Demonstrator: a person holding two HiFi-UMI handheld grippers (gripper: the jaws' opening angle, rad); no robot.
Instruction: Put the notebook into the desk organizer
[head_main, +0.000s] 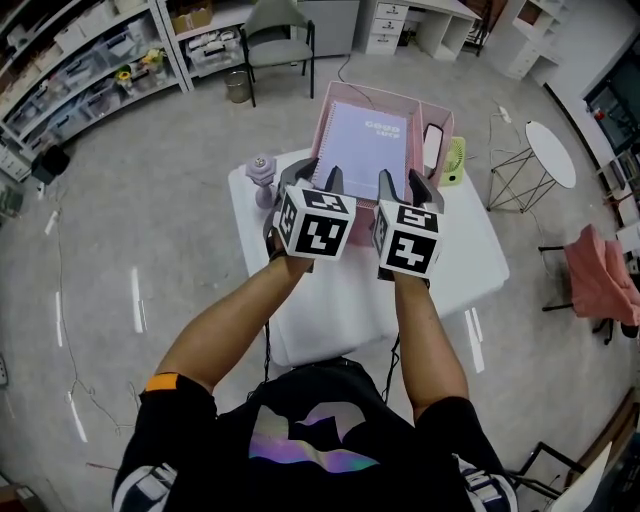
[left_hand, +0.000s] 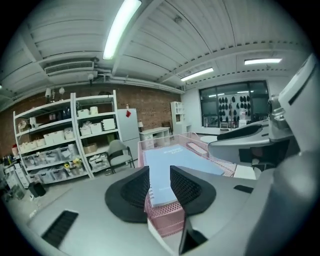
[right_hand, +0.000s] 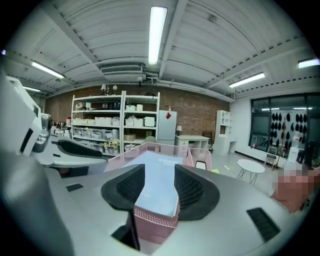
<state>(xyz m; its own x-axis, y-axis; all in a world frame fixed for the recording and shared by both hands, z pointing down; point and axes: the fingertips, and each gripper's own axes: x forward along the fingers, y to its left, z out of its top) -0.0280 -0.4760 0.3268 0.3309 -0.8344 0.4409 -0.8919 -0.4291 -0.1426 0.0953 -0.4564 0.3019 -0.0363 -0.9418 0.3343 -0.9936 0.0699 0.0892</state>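
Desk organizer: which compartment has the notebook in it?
The wide compartment of the pink mesh desk organizer: the light-blue spiral notebook lies flat in it. The narrow compartment beside it holds a small dark-edged item.

Head cam sits high above the white counter (head_main: 340, 300) and looks steeply down, so the left hand-held gripper (head_main: 318, 178) and right hand-held gripper (head_main: 402, 185) show from above and behind. Each gripper cam rides low, right behind its own jaws, looking nearly level along them over the pink organizer (left_hand: 162, 212) toward the shelves (left_hand: 50, 145) at the far wall. All three views share the blue notebook (head_main: 365, 150) in that organizer. Each gripper cam also catches the other gripper at its inner edge, super close.
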